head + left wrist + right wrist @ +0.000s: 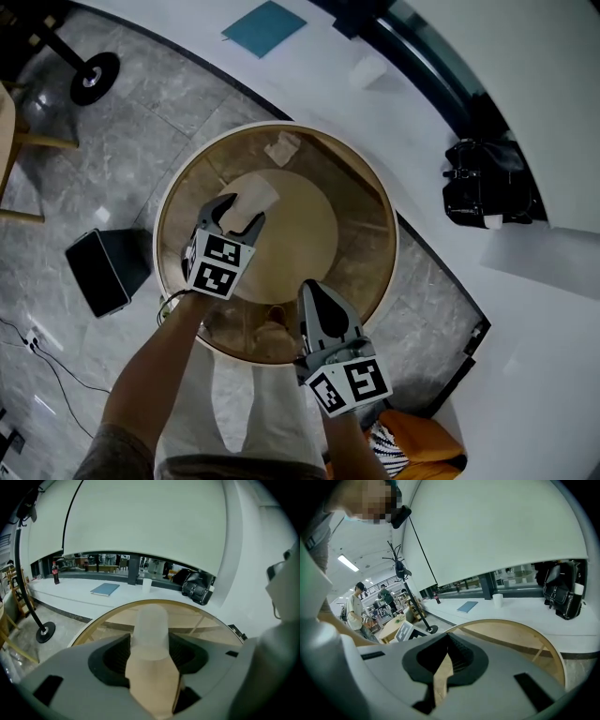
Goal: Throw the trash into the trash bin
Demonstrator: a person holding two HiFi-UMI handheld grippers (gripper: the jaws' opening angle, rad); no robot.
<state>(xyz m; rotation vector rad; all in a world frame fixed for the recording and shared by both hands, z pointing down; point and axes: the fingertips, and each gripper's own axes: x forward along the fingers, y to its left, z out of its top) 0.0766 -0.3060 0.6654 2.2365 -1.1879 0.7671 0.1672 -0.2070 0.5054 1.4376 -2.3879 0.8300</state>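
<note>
A translucent plastic cup (258,195) lies on its side on the round wooden table (389,225). My left gripper (244,210) reaches over the table's left part and is shut on it. In the left gripper view the cup (150,625) fills the gap between the black pads, mouth end toward the camera, a little above the tabletop. A crumpled piece of paper (283,147) rests near the table's far edge. My right gripper (314,289) hovers shut over the near edge with nothing in it; the right gripper view shows its jaws (446,656) almost touching. I see no trash bin that I can be sure of.
A black box (105,270) stands on the floor left of the table, beyond it a coat stand base (94,77). The white ledge behind holds a teal book (264,26), a white cup (367,70) and a black bag (487,183). People stand far off (358,609).
</note>
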